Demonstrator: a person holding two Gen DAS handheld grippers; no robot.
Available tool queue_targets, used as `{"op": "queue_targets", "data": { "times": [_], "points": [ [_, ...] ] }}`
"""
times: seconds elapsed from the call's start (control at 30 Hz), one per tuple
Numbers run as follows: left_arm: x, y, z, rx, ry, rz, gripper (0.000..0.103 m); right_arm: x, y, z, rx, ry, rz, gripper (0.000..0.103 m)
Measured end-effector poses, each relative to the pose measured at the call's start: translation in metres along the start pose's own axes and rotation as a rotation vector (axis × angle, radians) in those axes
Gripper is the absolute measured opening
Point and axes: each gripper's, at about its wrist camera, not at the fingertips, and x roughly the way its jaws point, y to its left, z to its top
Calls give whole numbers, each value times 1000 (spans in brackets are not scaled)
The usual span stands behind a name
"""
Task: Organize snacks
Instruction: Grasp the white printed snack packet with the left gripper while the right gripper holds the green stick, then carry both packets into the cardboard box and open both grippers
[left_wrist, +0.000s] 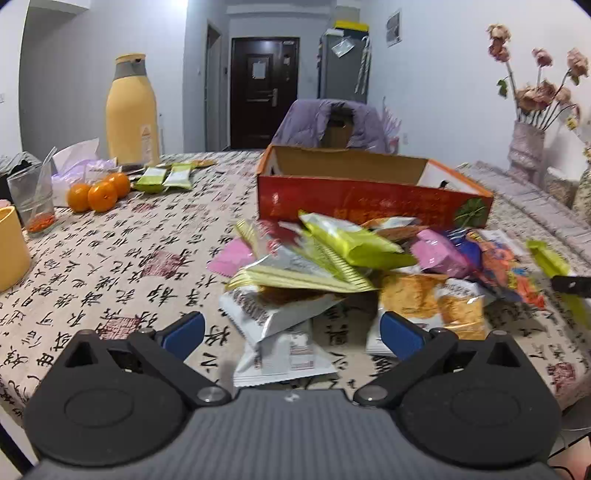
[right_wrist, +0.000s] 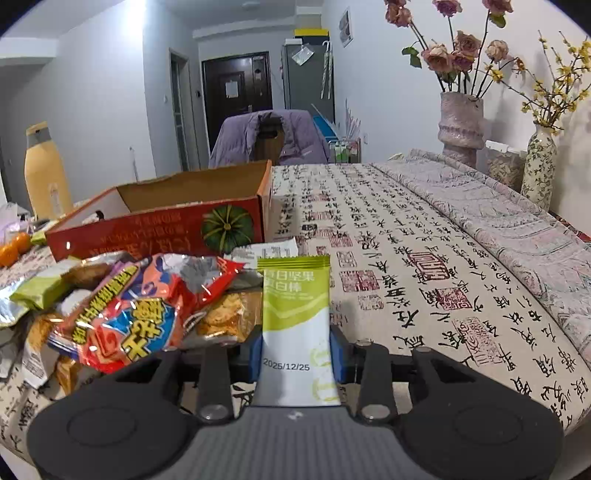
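A heap of snack packets (left_wrist: 351, 266) lies on the table in front of a red cardboard box (left_wrist: 369, 203), which stands open at the top. My left gripper (left_wrist: 291, 332) is open just short of the heap, with white packets (left_wrist: 280, 350) lying between its blue pads (left_wrist: 184, 332). In the right wrist view my right gripper (right_wrist: 297, 350) is shut on a green and white bar packet (right_wrist: 295, 321), which stands upright between the blue pads. That packet (left_wrist: 550, 258) and the right gripper's tip show at the right edge of the left wrist view. The heap (right_wrist: 129, 306) and box (right_wrist: 159, 221) lie to its left.
A tablecloth printed with calligraphy (right_wrist: 424, 266) covers the table. At the left stand a yellow bottle (left_wrist: 131, 110), oranges (left_wrist: 98, 192), a glass (left_wrist: 31, 199), a yellow cup (left_wrist: 11, 251) and two green bars (left_wrist: 166, 179). Vases with flowers (right_wrist: 461, 122) stand at the right. A chair with a purple jacket (left_wrist: 332, 122) is behind.
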Motion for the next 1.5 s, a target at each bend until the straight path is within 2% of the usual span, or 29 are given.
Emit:
{"op": "queue_targets", "data": {
  "times": [0.07, 0.17, 0.23, 0.3, 0.37, 0.4, 0.43, 0.6, 1.1, 1.3, 1.5],
  "points": [
    [7, 1, 0, -2, 25, 27, 101, -3, 2, 1, 2, -12, 2, 35],
    [18, 4, 0, -19, 65, 47, 88, -7, 7, 0, -2, -29, 8, 35],
    [26, 5, 0, -36, 97, 55, 73, -8, 11, 0, -9, -34, 15, 35],
    [27, 4, 0, -33, 89, 70, 69, -9, 15, -1, -16, -33, 25, 35],
    [27, 3, 0, -31, 86, 71, 56, -9, 18, -2, -21, -32, 33, 35],
    [26, 2, 0, -22, 84, 68, 42, -9, 19, -3, -22, -31, 37, 35],
    [25, 1, 1, -17, 85, 64, 40, -9, 21, -4, -22, -30, 41, 35],
    [19, 1, 1, -12, 80, 36, 40, -12, 25, -7, -21, -28, 54, 35],
    [-27, -5, 21, 33, -49, -25, 40, -34, 35, -6, -29, -64, 73, 35],
    [-27, 2, 21, 43, -46, -1, 40, -38, 38, -6, -32, -72, 74, 35],
    [-27, 10, 31, 70, -78, 44, 40, -37, 40, -7, -36, -68, 76, 35]
  ]
}}
